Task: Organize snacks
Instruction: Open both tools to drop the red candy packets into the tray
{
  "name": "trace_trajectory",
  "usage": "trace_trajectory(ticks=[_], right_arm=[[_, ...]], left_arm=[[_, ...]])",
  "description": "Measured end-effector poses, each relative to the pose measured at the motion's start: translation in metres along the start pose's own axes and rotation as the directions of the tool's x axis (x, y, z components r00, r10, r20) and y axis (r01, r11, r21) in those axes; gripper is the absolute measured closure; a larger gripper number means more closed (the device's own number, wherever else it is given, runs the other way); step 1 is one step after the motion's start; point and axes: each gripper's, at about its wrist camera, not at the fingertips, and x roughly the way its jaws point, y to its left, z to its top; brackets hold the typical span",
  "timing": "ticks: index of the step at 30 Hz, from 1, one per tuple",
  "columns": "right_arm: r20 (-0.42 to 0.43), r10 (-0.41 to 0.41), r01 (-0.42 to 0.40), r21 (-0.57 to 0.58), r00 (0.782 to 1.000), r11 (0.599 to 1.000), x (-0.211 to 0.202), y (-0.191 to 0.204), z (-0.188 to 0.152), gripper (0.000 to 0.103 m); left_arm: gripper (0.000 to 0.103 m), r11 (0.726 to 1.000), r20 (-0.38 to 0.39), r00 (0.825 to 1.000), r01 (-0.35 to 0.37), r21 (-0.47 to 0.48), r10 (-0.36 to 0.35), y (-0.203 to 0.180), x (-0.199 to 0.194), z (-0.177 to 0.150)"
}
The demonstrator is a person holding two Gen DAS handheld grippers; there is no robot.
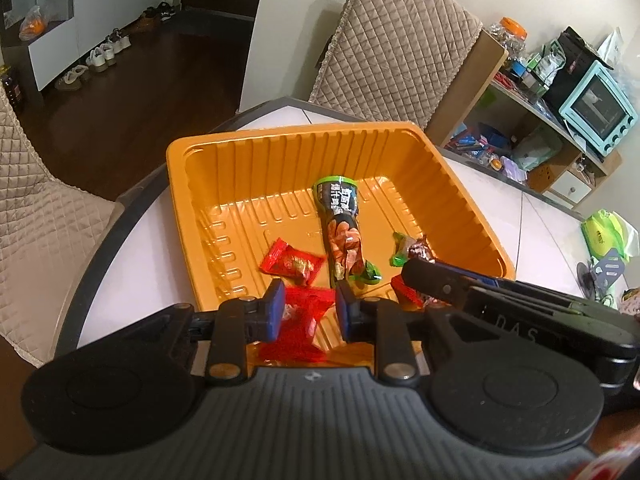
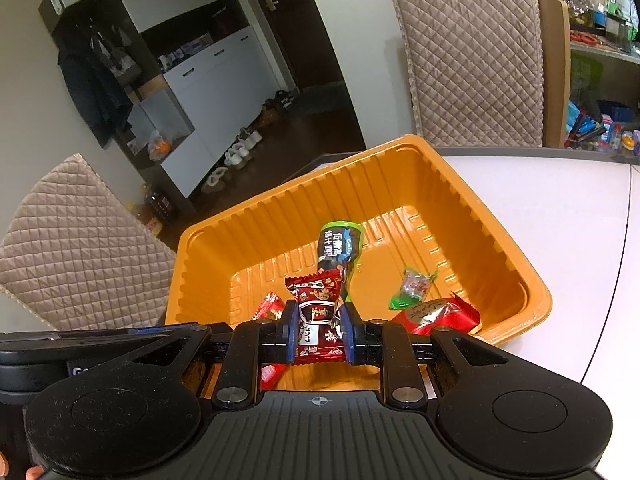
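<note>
An orange plastic tray (image 1: 224,148) (image 2: 400,160) sits on the white table and holds a tall dark snack tube with a green end (image 1: 340,224) (image 2: 338,246), a green-wrapped candy (image 1: 400,250) (image 2: 414,288) and red packets (image 1: 292,264) (image 2: 436,314). My left gripper (image 1: 308,312) hovers over the tray's near edge, fingers apart, with a red translucent wrapper (image 1: 298,324) between and below them; contact is unclear. My right gripper (image 2: 318,330) is shut on a dark red snack packet (image 2: 318,320) above the tray. The right gripper's body (image 1: 500,296) shows in the left wrist view.
Quilted beige chairs (image 1: 400,40) (image 2: 472,60) (image 2: 76,248) stand around the table. A cluttered shelf with a mint toaster oven (image 1: 596,108) is at the back right. A green bag (image 1: 604,236) lies on the table's right side. Table edge (image 1: 104,236) curves left.
</note>
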Motion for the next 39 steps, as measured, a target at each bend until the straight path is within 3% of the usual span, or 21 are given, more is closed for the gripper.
trace_trajectory(ticks=[16,20,39], right_arm=[[-0.024,0.031,-0.031,0.014,0.999,0.999,0.007,0.003,0.001,0.080],[-0.029,0.038,-0.037,0.042,0.999,0.998,0.006,0.002,0.002,0.067],[0.041,0.011,-0.014,0.084,0.999,0.996,-0.051,-0.002,-0.008,0.052]], left_arm=[[0.079,1.000,0.019,1.000,-0.013,0.012,0.013,0.004,-0.007,0.006],[0.076,1.000,0.020,1.000,-0.012,0.009,0.012,0.005,-0.009,0.006],[0.067,0.998,0.048,0.999,0.005,0.063,-0.008,0.002,-0.042,-0.008]])
